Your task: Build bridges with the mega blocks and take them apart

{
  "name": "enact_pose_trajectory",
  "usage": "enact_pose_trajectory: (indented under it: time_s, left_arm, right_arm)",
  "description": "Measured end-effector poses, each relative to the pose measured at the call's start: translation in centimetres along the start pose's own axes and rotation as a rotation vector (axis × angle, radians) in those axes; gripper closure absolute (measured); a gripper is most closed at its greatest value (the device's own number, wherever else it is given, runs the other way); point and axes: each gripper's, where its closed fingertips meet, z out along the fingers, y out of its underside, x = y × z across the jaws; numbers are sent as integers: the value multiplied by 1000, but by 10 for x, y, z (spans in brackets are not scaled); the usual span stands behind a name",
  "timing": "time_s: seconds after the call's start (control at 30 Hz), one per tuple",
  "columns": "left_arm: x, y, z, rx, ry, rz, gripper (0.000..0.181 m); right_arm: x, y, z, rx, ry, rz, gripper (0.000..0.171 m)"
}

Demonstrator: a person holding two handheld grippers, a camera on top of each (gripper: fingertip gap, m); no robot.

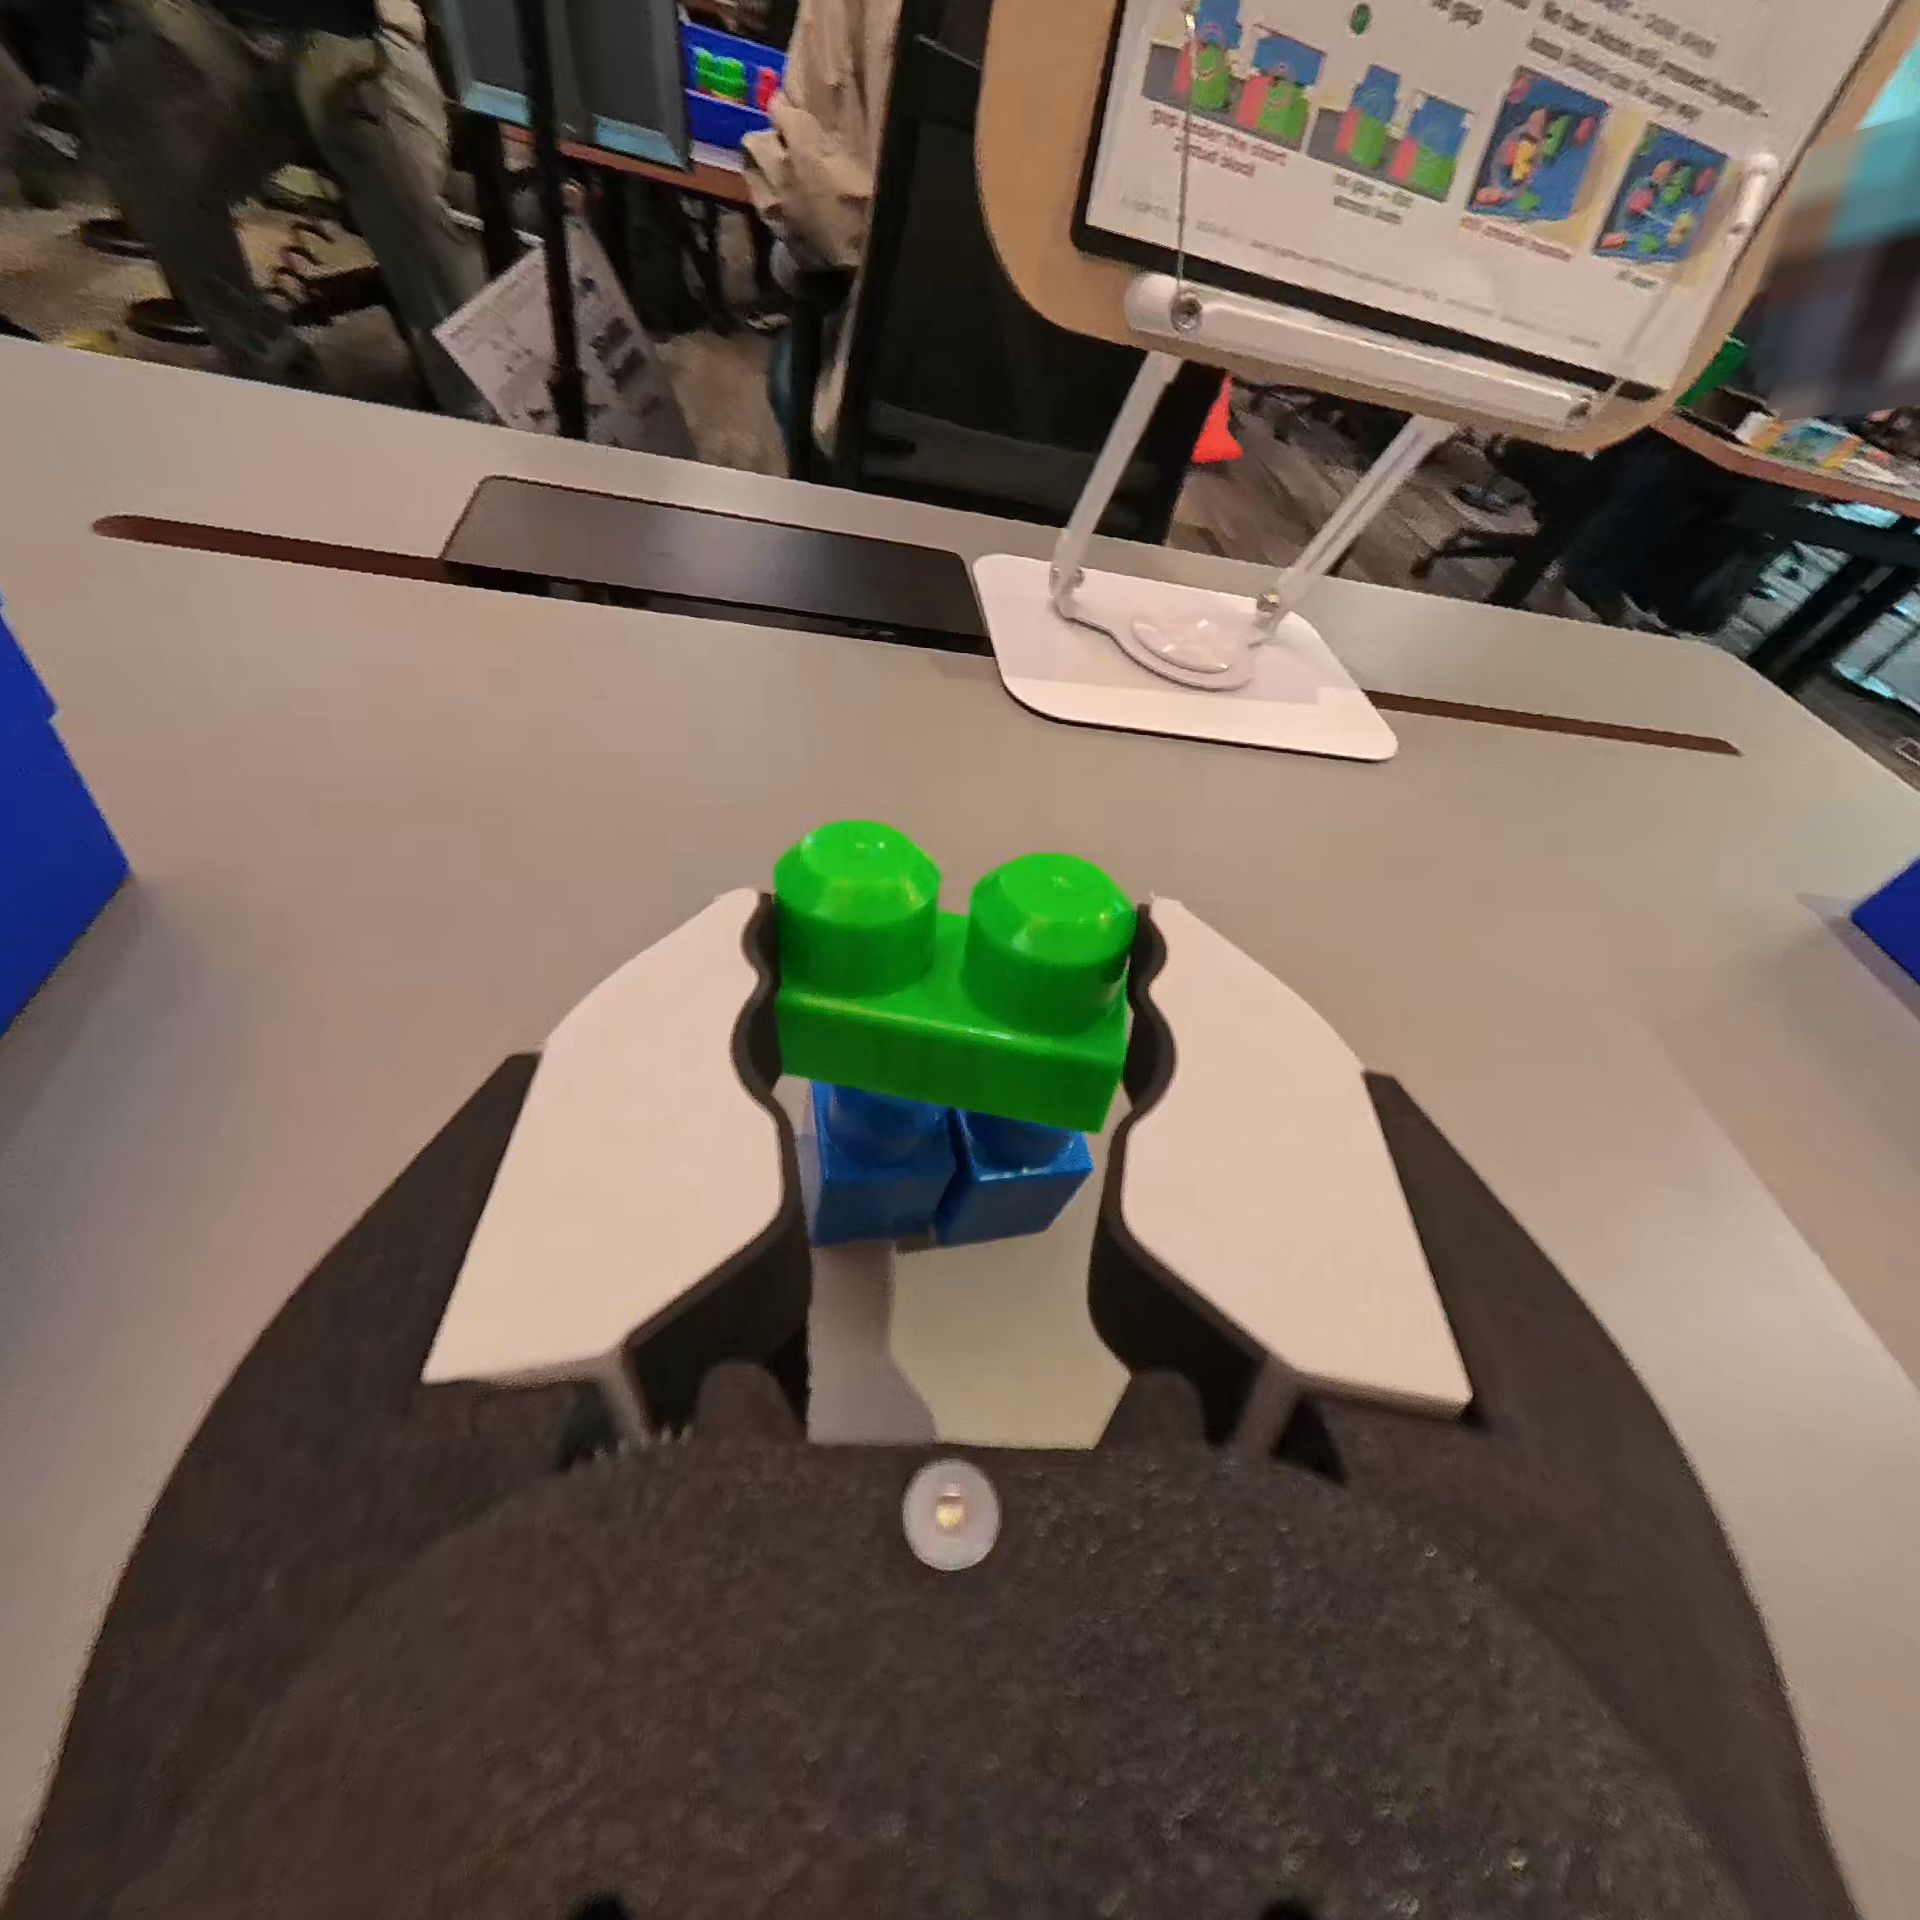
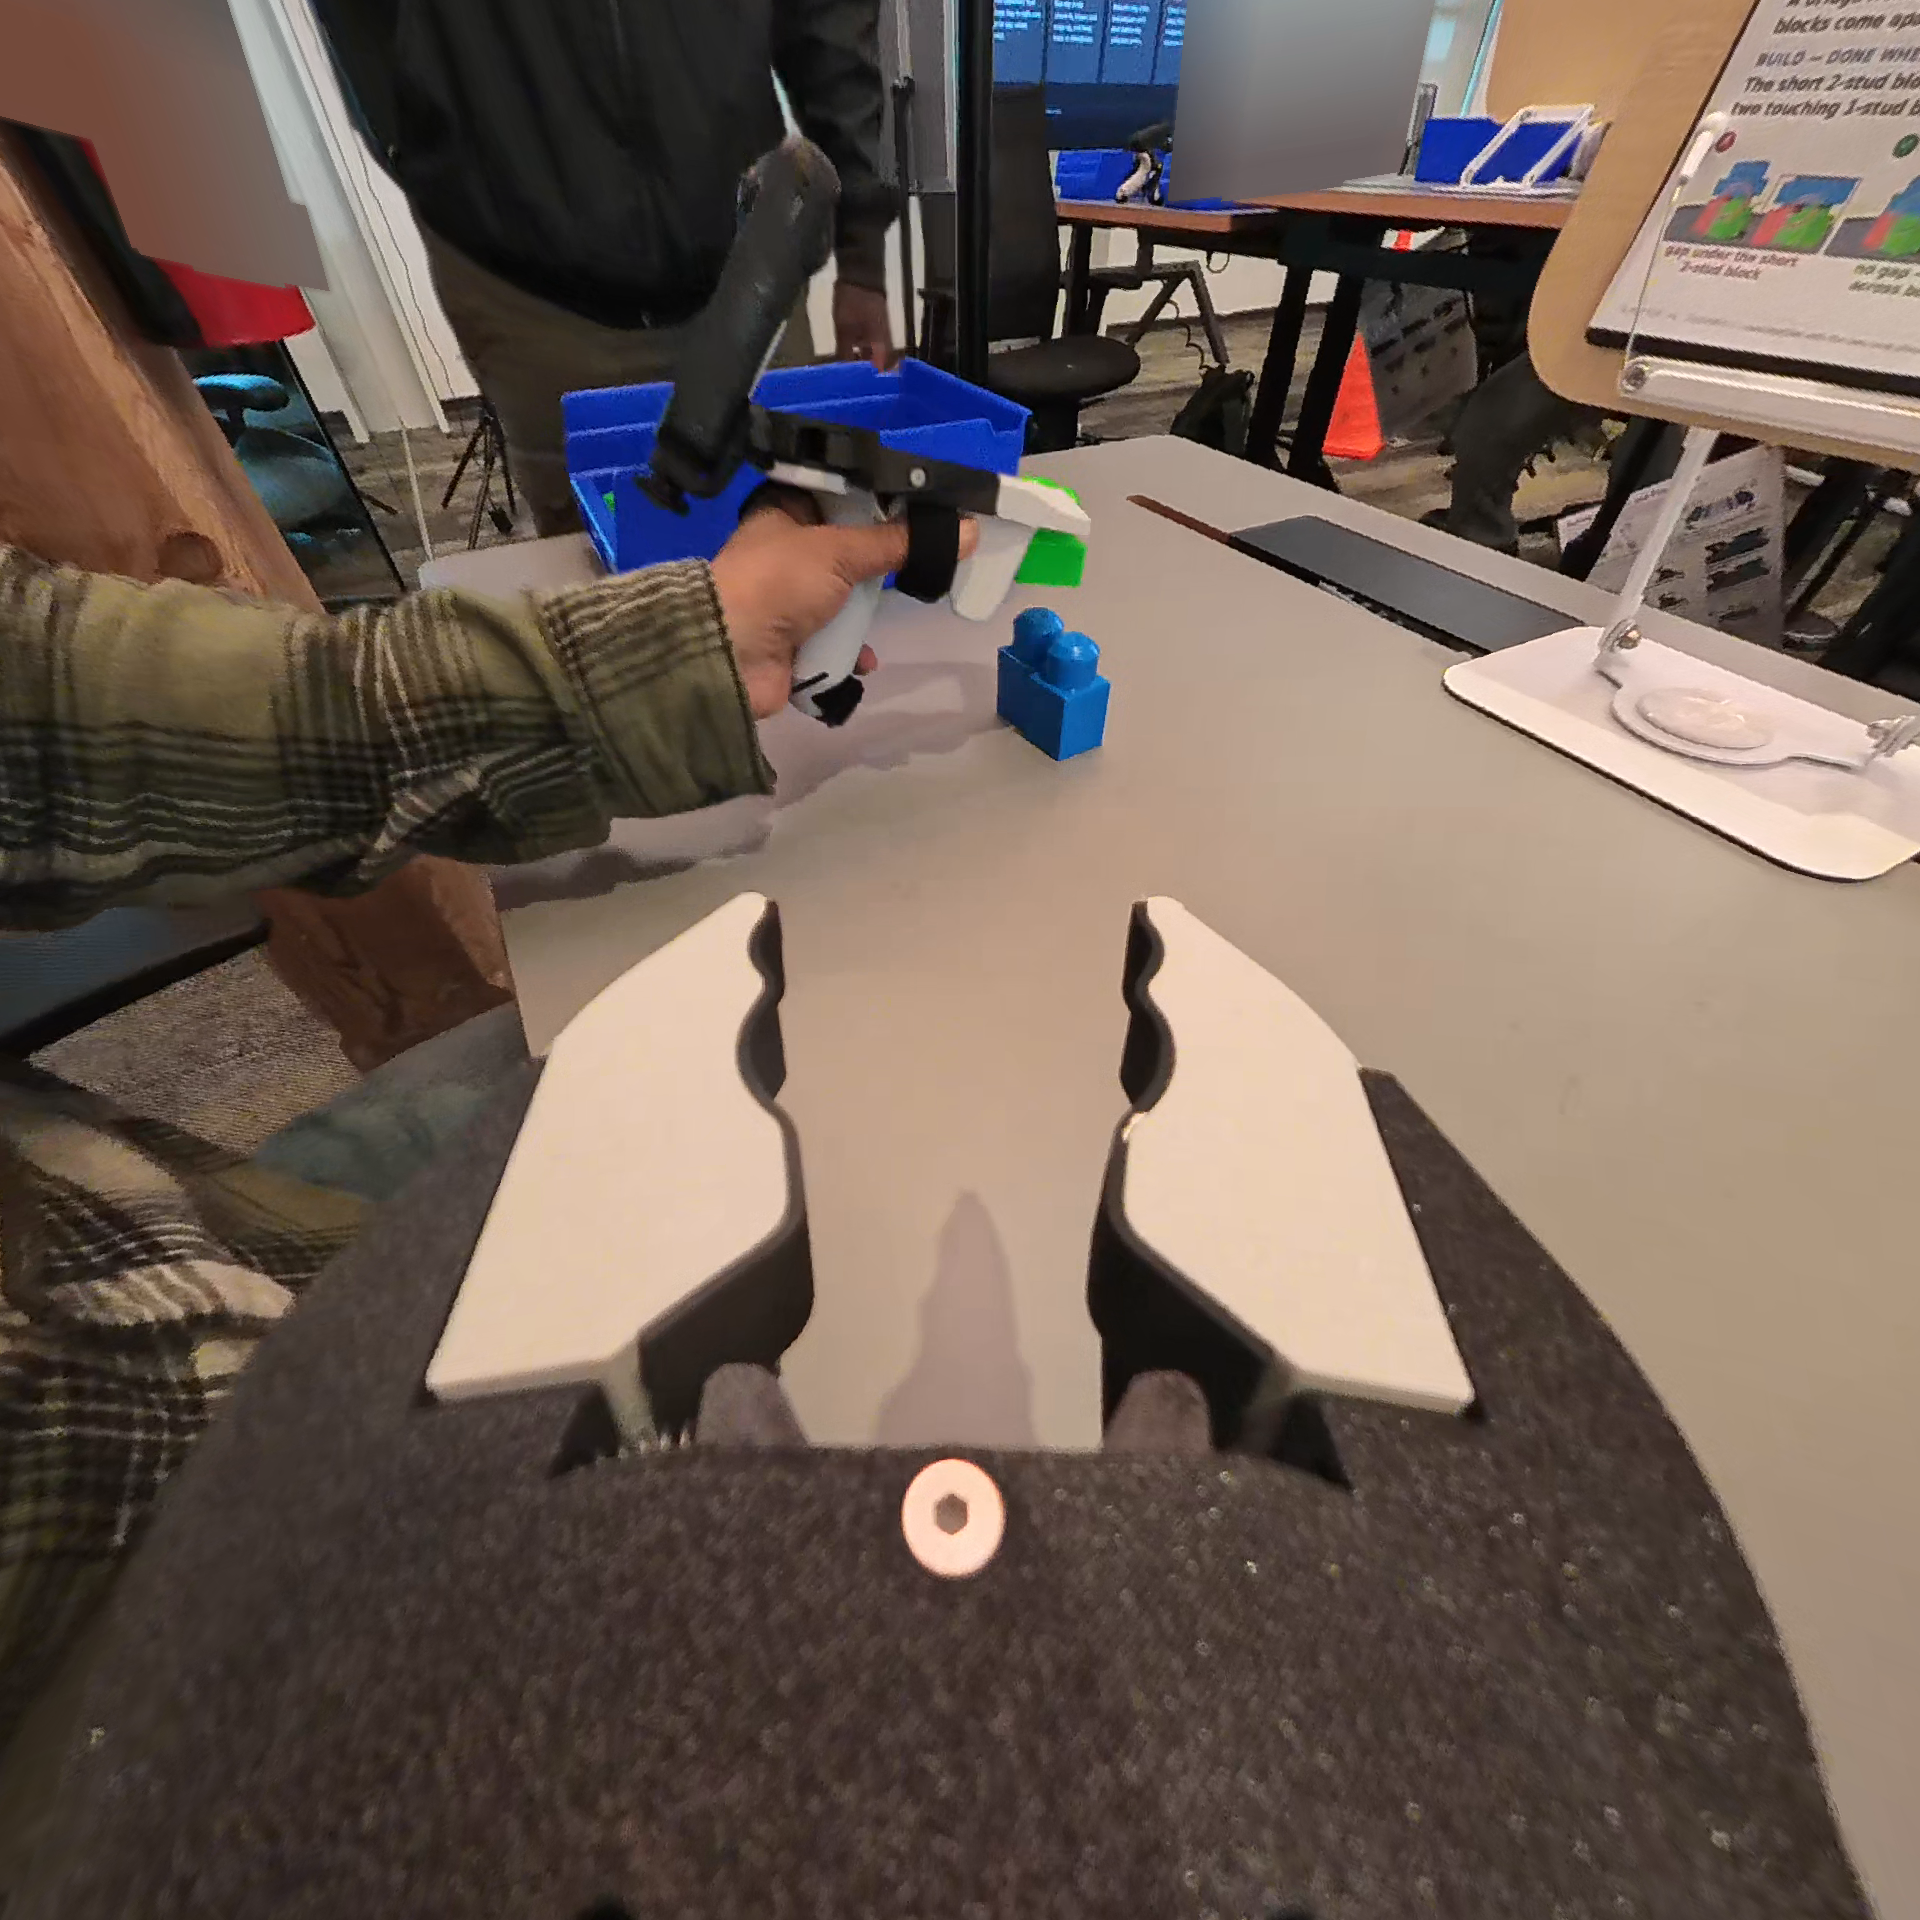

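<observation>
My left gripper (image 1: 951, 966) is shut on a green two-stud block (image 1: 951, 997) and holds it in the air above a blue two-stud block (image 1: 940, 1179) that stands on the grey table (image 1: 416, 831). In the right wrist view the left gripper (image 2: 1039, 520) holds the green block (image 2: 1049, 556) a little above and behind the blue block (image 2: 1051, 681), apart from it. My right gripper (image 2: 951, 977) is open and empty, low over the table, well in front of the blue block.
A blue bin (image 2: 790, 457) stands at the table's far left corner. A white stand (image 1: 1184, 655) with an instruction sheet (image 1: 1434, 135) sits at the back right, beside a dark slot (image 1: 707, 561). A person (image 2: 623, 156) stands beyond the table.
</observation>
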Motion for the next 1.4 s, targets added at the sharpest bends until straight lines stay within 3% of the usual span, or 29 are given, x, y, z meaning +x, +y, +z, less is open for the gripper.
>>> enact_pose_trajectory:
  time_s: [0.17,0.6,1.4]
  left_arm:
    - [3,6,6,5,-108,77,117]
    - [5,25,11,-20,-181,53,117]
    - [3,38,12,-66,-123,71,117]
  right_arm:
    - [4,0,-8,20,2,3,109]
    - [8,5,-11,29,-8,17,110]
    - [9,-2,-13,23,19,-7,108]
